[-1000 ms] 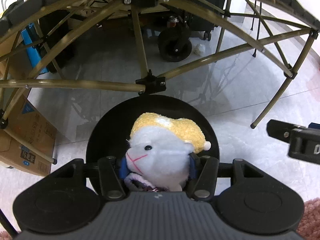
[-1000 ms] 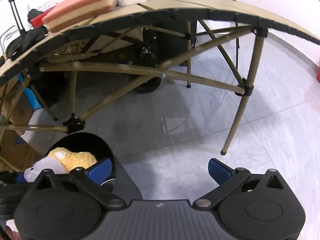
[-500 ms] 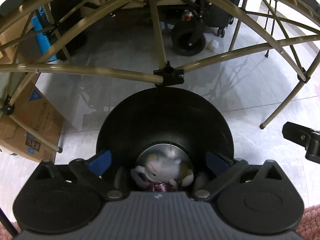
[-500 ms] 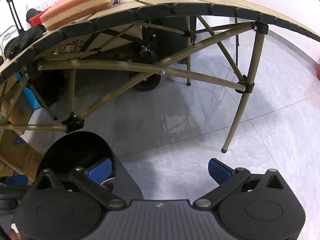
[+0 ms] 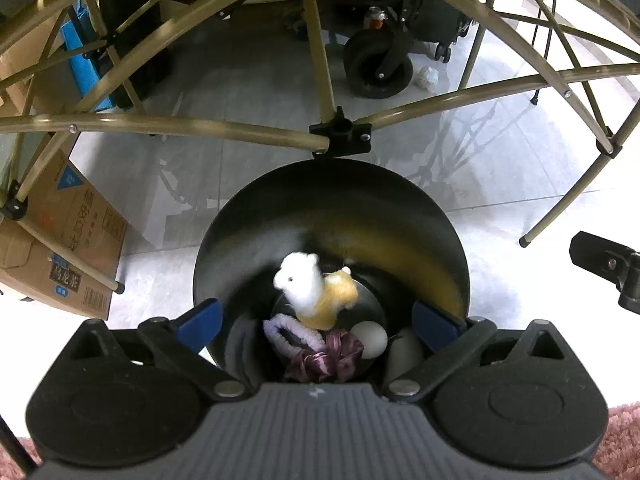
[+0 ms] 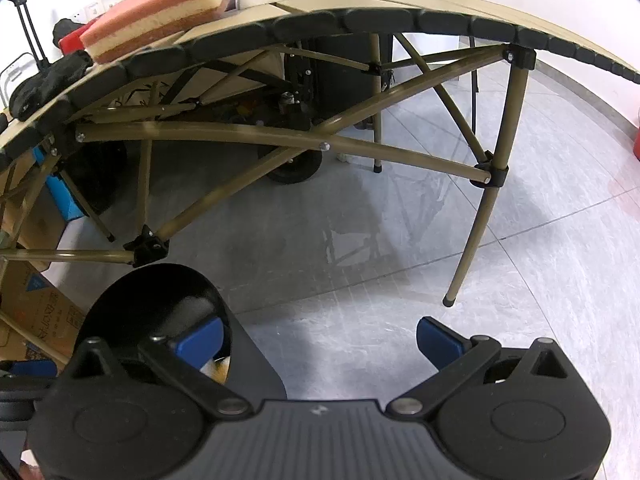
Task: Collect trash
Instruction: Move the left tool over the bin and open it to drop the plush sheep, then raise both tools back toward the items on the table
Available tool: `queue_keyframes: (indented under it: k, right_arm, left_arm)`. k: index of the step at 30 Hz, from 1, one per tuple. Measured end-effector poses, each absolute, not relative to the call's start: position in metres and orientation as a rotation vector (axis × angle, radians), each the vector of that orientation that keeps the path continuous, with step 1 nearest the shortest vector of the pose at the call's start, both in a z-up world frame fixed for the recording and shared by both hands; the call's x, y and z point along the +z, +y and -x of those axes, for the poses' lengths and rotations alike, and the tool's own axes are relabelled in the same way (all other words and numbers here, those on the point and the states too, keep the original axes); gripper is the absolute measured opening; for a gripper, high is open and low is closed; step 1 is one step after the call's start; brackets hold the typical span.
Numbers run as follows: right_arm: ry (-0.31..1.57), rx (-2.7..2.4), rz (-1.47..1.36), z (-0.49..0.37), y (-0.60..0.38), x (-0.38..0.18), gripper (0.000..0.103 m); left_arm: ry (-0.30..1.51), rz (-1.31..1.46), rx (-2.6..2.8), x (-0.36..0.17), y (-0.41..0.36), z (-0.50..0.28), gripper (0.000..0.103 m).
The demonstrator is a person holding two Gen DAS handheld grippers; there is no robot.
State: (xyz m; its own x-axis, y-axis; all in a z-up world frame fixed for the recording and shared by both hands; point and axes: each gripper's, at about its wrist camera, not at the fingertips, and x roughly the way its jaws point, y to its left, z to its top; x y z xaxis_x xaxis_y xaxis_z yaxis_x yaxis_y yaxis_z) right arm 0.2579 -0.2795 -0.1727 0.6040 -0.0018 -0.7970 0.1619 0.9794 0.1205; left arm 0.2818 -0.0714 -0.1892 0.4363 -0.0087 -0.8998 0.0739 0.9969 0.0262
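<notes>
Overhead, a folding table (image 6: 400, 4) spans the tiled floor (image 6: 520, 240). Below it stands a black bin (image 5: 332, 200), and the left gripper (image 5: 316, 320) hangs over its mouth, jaws wide and empty. Beside it, the right gripper (image 6: 320, 340) is likewise spread, holding nothing. Inside the bin a plush toy (image 5: 312, 292) lies on a purple scrunchie (image 5: 320, 356), near a white ball (image 5: 370, 338).

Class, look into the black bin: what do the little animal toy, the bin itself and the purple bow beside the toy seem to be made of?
Animal toy: plush fabric, judging by its fuzzy white and yellow pile.
Bin: probably smooth plastic or coated metal; its glossy wall reflects the toy's yellow.
Purple bow: likely satin ribbon, with shiny folded loops.
</notes>
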Motion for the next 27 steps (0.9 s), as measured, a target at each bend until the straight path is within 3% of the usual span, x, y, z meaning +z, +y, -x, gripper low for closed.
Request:
queue_keyframes:
  k: [13, 27]
  right_arm:
    - [0.867, -0.050, -0.206, -0.250, -0.277, -0.156, 0.103]
    - [0.710, 0.004, -0.181, -0.226, -0.275, -0.116, 0.103]
  left_arm:
    - [1.036, -0.038, -0.083, -0.160, -0.065, -0.271, 0.103]
    - [0.814, -0.083, -0.106, -0.107, -0.058, -0.242, 0.103]
